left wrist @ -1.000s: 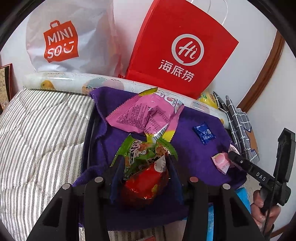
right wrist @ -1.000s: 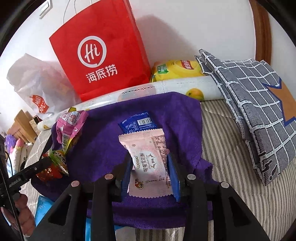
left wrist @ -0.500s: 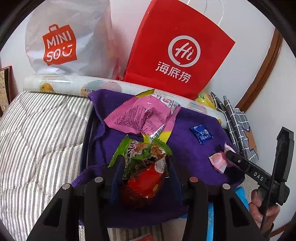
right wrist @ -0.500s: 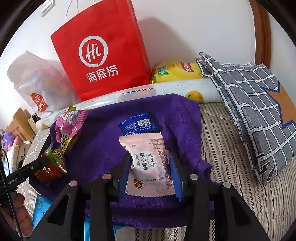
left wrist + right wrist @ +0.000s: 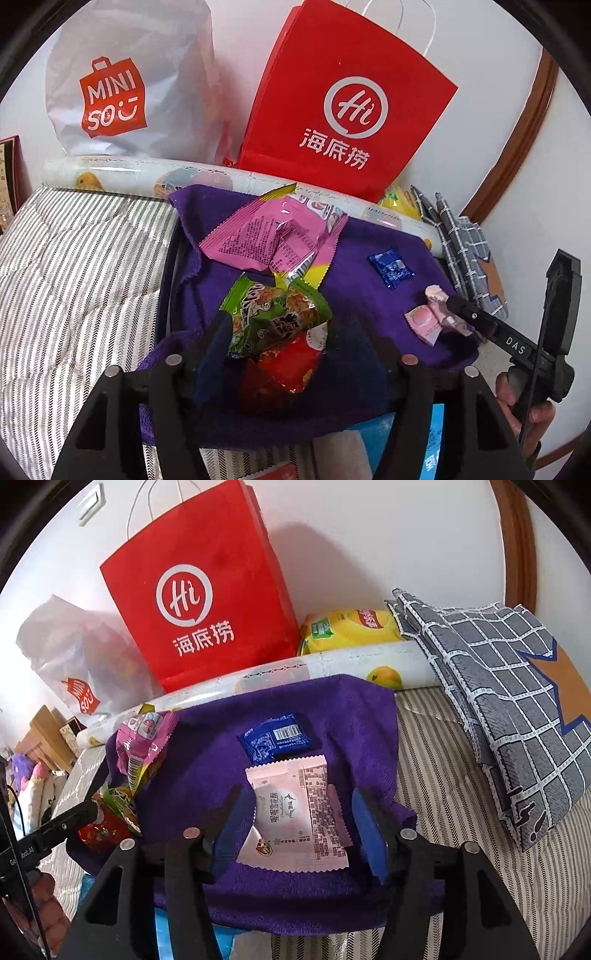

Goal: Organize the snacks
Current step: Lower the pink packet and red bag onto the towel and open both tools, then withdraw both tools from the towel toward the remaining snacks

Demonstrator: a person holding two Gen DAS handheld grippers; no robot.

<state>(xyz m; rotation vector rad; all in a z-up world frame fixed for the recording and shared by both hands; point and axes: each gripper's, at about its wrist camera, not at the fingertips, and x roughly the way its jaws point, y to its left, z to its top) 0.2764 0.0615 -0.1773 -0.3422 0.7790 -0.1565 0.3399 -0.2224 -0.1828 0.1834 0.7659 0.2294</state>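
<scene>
Both are letting go on the purple towel [image 5: 303, 897]: left gripper [image 5: 282, 347] opening off the red-and-green snack pack [image 5: 280, 332], right gripper [image 5: 295, 830] opening around the pink wafer packet [image 5: 295, 816], so next probably means backing clear.

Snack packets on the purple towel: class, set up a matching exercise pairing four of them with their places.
1 pale pink packet
2 blue packet
3 green and red packet
4 magenta packet

A between the left gripper's opening jaws
B just behind the pale pink packet
C between the right gripper's opening jaws
D just behind the green and red packet

Pairs: 1-C, 2-B, 3-A, 4-D
</scene>
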